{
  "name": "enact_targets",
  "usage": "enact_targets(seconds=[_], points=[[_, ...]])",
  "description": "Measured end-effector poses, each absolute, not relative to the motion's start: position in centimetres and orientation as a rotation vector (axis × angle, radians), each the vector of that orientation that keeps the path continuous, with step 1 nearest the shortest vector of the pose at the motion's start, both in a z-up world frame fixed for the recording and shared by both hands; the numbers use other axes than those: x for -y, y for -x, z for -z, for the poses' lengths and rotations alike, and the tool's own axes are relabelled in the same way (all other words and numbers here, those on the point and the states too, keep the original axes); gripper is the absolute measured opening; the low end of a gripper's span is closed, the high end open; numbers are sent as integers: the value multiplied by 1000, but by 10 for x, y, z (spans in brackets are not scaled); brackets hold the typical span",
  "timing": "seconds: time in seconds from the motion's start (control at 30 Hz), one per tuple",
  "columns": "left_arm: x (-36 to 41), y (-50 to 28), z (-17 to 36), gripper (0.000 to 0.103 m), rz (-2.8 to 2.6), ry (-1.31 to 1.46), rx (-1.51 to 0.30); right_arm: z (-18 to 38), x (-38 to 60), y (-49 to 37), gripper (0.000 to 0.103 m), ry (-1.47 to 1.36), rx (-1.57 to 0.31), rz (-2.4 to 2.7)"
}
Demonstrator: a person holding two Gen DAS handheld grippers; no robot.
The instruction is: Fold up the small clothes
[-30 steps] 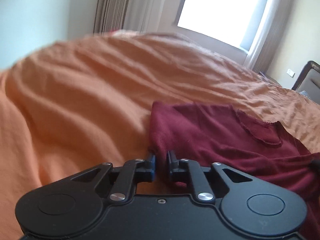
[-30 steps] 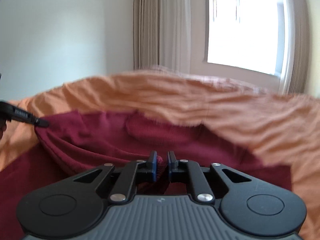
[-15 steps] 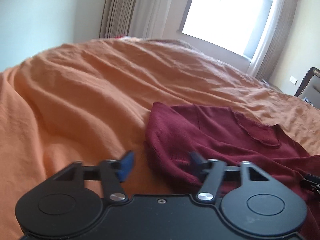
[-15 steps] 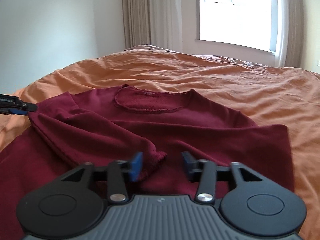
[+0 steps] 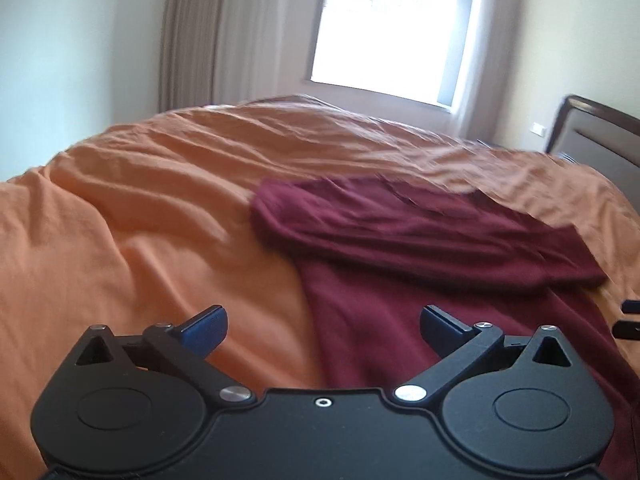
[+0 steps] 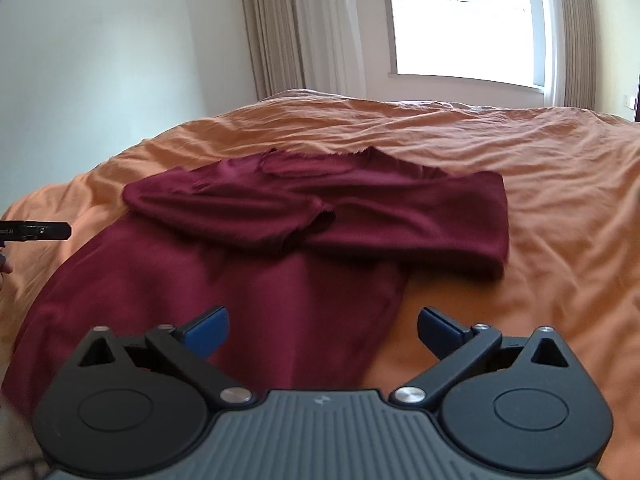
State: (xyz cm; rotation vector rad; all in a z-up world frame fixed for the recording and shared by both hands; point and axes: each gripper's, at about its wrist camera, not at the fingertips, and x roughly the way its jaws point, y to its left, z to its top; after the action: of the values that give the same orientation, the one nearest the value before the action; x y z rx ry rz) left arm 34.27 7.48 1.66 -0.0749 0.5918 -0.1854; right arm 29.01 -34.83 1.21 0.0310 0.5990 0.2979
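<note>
On the orange bedsheet (image 6: 500, 152) lies a maroon long-sleeved top (image 6: 280, 280), neckline toward the window (image 6: 468, 20), both sleeves folded across the chest so that their cuffs meet near the middle. Left gripper (image 5: 323, 322): fingers spread wide, empty, poised above the garment's left edge where cloth meets sheet. Right gripper (image 6: 323, 322): fingers likewise wide apart and empty, above the lower body of the top near its right edge. Curtains (image 6: 304, 28) flank the window; a headboard (image 5: 600, 136) stands at right.
</note>
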Motion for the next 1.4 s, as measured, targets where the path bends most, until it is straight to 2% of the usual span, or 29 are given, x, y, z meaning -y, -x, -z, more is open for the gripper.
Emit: enact_targets(seconds=[0.33, 0.57, 0.67, 0.7, 0.77, 0.83, 0.87, 0.9, 0.93, 0.97, 1.0, 1.03, 1.1, 1.4], points=[[-68, -260, 25, 102, 239, 55, -690, 24, 357, -172, 103, -25, -560, -186], [-69, -232, 37, 102, 242, 55, -726, 35, 351, -121, 103, 1, -512, -179], [-69, -228, 36, 94, 240, 75, -759, 36, 351, -116, 103, -33, -499, -196], [-70, -227, 36, 89, 230, 80, -762, 36, 351, -117, 100, -57, -486, -198], [-69, -225, 33, 80, 211, 90, -765, 37, 353, -118, 87, -123, -481, -196], [-65, -222, 32, 69, 220, 98, -767, 40, 352, -124, 69, -178, -502, -196], [-62, -221, 31, 61, 227, 96, -767, 42, 351, -127, 66, -186, -511, -187], [-60, -220, 29, 51, 236, 93, -765, 44, 349, -128, 54, -186, -517, -172], [-58, -218, 28, 44, 245, 94, -765, 45, 348, -129, 38, -188, -518, -170], [-56, -217, 26, 29, 258, 96, -765, 44, 348, -129, 29, -196, -516, -176], [-54, -216, 24, 16, 260, 93, -764, 43, 348, -129, 16, -204, -514, -182], [-53, -215, 21, 11, 260, 87, -763, 40, 347, -129, 12, -203, -512, -190], [-52, -212, 14, 7, 243, 93, -760, 33, 346, -123, 9, -188, -493, -194], [-72, -177, -18, 6, 191, 111, -699, -4, 342, -86, 6, -93, -435, -195]])
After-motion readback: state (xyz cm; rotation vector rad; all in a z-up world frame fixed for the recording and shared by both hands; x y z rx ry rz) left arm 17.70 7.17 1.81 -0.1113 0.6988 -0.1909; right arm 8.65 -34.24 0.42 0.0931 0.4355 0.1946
